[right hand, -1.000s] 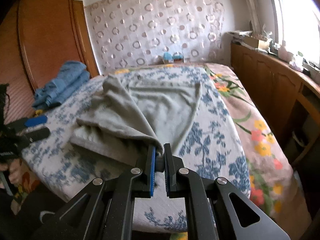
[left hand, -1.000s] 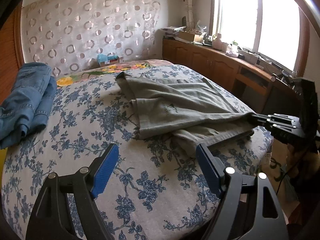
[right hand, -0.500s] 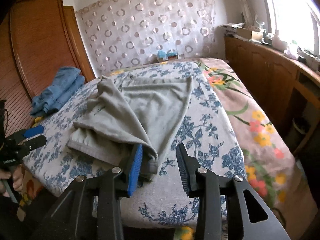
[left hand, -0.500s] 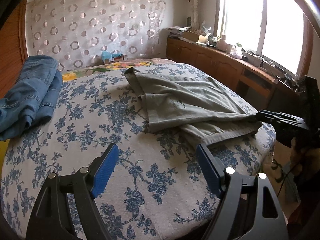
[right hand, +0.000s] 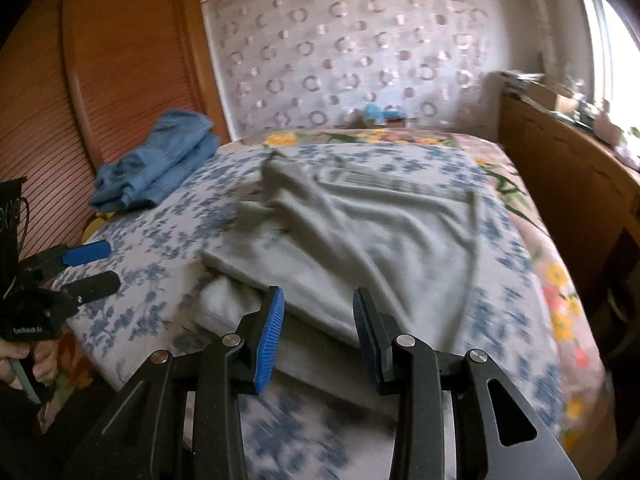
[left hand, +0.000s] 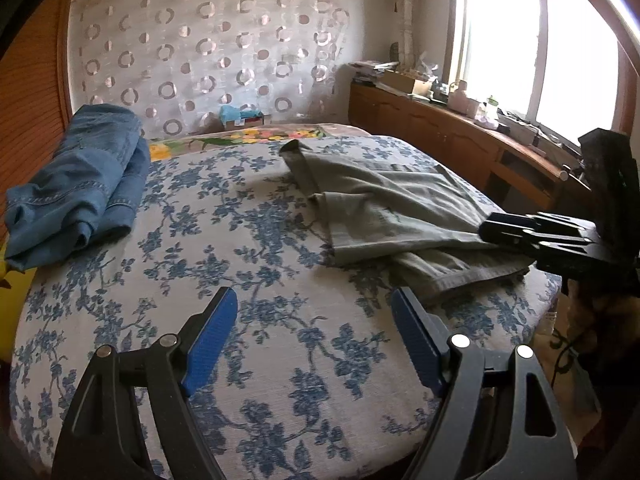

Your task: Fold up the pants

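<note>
Released by our right gripper (right hand: 318, 320), whose jaws have just been opening, the grey fabric pants (right hand: 360, 232) lie loose; our left gripper (left hand: 314, 330) gapes wide, empty.

We see open floral bed (left hand: 248, 264) between the folded jeans (left hand: 76, 184) at its left edge and the grey pants (left hand: 392, 216) at its right edge; wooden cabinets (left hand: 448, 140) line the right side.

Matt grey cloth pants (left hand: 384, 212)
</note>
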Motion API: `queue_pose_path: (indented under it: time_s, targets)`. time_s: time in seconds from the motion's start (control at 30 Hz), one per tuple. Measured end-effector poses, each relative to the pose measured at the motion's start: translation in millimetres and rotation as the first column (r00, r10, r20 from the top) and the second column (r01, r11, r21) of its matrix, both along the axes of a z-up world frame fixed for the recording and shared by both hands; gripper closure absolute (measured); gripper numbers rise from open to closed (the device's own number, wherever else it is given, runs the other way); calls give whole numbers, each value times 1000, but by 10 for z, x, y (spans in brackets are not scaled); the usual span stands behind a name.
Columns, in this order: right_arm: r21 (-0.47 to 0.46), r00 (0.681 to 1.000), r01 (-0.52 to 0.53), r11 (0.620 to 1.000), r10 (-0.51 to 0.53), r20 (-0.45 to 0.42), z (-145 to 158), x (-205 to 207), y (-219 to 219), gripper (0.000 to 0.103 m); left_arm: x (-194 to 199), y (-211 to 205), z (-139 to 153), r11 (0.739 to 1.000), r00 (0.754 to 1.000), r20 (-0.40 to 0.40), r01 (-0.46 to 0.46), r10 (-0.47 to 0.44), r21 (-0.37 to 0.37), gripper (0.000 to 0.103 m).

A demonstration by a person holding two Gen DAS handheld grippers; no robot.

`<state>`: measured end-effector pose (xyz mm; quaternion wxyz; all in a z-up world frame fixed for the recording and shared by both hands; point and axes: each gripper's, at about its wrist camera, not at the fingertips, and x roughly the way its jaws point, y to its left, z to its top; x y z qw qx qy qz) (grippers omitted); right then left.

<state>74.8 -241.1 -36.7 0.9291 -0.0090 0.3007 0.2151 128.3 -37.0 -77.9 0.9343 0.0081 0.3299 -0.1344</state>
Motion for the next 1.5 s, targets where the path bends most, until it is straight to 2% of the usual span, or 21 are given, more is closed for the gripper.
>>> queue_pose_path:
  time_s: [0.13, 0.33, 0.53, 0.9, 0.97, 1.1, 1.13, 1.33, 1.5]
  targets:
    - [-40, 998, -62, 997, 62, 2, 34, 150, 287, 66, -10, 87, -13, 1000, 1000, 0, -15, 15, -5, 23]
    - [-79, 985, -172, 982, 170, -33, -76, 390, 621, 66, -29, 213, -20, 999, 999, 0, -35, 35, -11, 23]
    - [-104, 974, -221, 970, 215, -68, -117, 594, 830, 66, -48, 300, -20, 999, 999, 1, -47, 48, -15, 23]
    - [-211, 960, -273, 939, 251, -124, -198, 768, 1099, 66, -52, 330, -51, 999, 999, -7, -47, 47, -17, 23]
    - [-227, 961, -272, 935, 252, -116, -213, 790, 1146, 71, -49, 327, -54, 999, 999, -8, -47, 47, -16, 23]
    - [-231, 963, -266, 936, 245, -115, -233, 857, 1204, 96, -39, 328, -62, 999, 999, -11, -40, 40, -14, 23]
    - [-223, 962, -266, 938, 245, -118, -231, 867, 1196, 98, -32, 322, -60, 999, 999, -13, -35, 35, -14, 23]
    - [-150, 977, -215, 965, 211, -46, 14, 838, 974, 98, 96, 229, 0, 1000, 1000, -13, 1, -1, -3, 23]
    - [-106, 984, -175, 979, 176, 0, 253, 886, 676, 98, 356, 79, 94, 999, 999, -13, 49, -49, -11, 23]
